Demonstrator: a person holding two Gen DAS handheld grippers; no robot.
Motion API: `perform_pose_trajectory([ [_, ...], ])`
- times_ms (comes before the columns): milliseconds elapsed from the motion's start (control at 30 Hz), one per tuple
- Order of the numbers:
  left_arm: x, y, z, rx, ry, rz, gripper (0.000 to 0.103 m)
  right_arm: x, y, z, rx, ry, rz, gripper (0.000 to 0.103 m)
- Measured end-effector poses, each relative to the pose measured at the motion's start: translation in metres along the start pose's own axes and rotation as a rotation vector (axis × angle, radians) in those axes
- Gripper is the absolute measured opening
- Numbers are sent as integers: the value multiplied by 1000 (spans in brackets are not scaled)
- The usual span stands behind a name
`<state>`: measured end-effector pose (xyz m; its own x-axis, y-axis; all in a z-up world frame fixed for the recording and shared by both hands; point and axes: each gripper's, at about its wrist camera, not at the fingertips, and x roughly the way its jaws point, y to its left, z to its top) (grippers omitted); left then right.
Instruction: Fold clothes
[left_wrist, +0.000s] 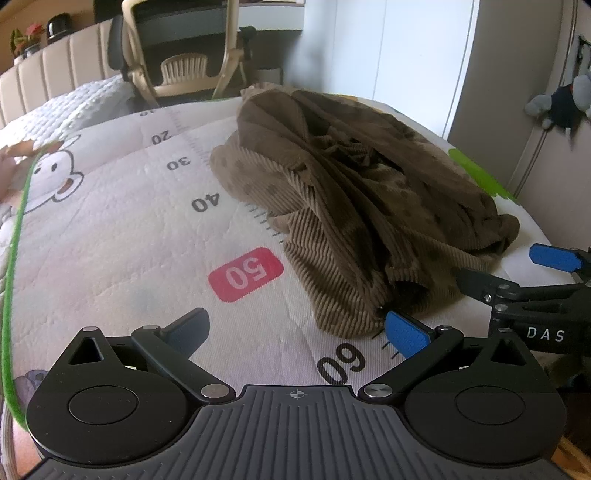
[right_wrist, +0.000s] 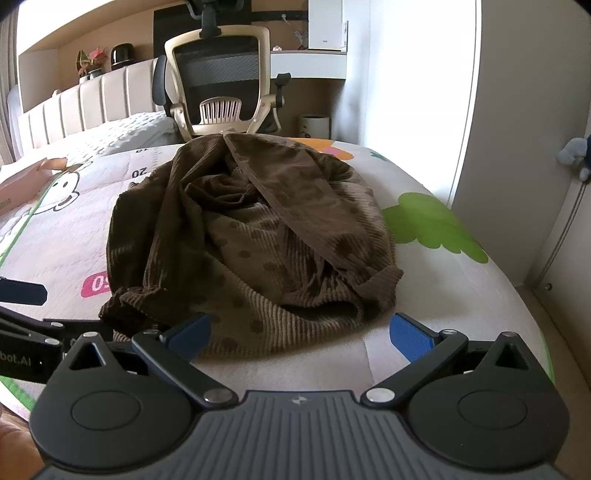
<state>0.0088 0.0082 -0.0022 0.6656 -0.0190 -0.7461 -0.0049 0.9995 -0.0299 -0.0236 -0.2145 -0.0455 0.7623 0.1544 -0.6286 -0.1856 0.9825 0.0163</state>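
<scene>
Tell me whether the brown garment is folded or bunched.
Bunched. The brown garment lies in a crumpled heap on the mat, with irregular creases and overlapping layers.

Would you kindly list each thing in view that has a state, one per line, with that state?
Brown garment: crumpled in a heap on the mat, not yet folded.
Left claw: open, empty, low at the garment's near edge.
Right claw: open, empty, low at the garment's near edge.
Mat: spread flat under the garment.
Office chair: upright, unoccupied, beyond the bed.
</scene>
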Motion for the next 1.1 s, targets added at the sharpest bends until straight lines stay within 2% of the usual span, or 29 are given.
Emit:
perform_pose_trajectory([
  [1100, 2, 1, 1, -1, -4, -6, 103, 2, 0, 0, 10, 3, 1, 103],
])
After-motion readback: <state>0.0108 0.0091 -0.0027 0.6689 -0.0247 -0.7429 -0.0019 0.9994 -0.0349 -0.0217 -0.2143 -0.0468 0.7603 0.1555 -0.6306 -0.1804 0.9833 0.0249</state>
